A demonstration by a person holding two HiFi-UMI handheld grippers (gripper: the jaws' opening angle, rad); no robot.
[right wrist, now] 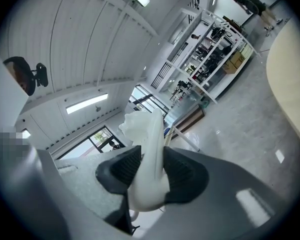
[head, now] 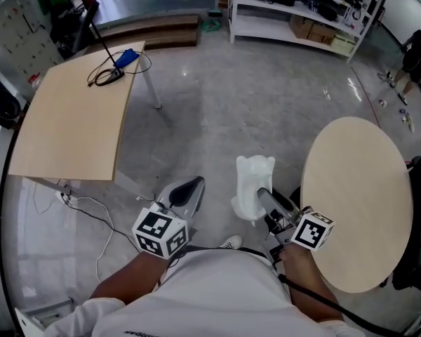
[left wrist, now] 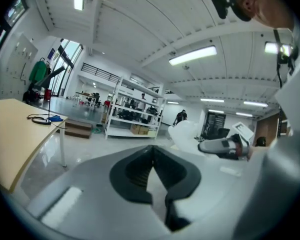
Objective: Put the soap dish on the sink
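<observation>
Person's torso: a white shirt [head: 217, 293] fills the near edge of the head view, with both forearms reaching out from it.
Left gripper [head: 194, 183]: grey-bodied, with its marker cube nearest the person; it is held over the floor, left of the right gripper.
Left jaws: the left gripper view [left wrist: 152, 150] shows the black pads together at their tips, with nothing between them.
Right gripper [head: 261, 192]: held near the left edge of the round counter, with its marker cube at the person's wrist.
Right jaws: in the right gripper view [right wrist: 152, 151] the two black ribbed pads are clamped on the soap dish, one pad on each face.
White moulded soap dish [head: 255, 181]: its near end sits between the right jaws and the rest reaches past their tips to a wavy far edge. It stands edge-on between the pads [right wrist: 145, 129].
Dish and left jaws: the dish lies to their right and apart from them [left wrist: 187, 134].
Dish's place: in the air above the glossy grey floor [head: 217, 111], between the two counters.
Round pale wooden counter [head: 365, 202]: on the right, just beside the dish.
Rectangular pale wooden counter [head: 70, 125]: far left, carrying a black cable [head: 107, 76] and a small blue thing [head: 126, 57].
White shelving rack [head: 302, 12]: far side of the room.
</observation>
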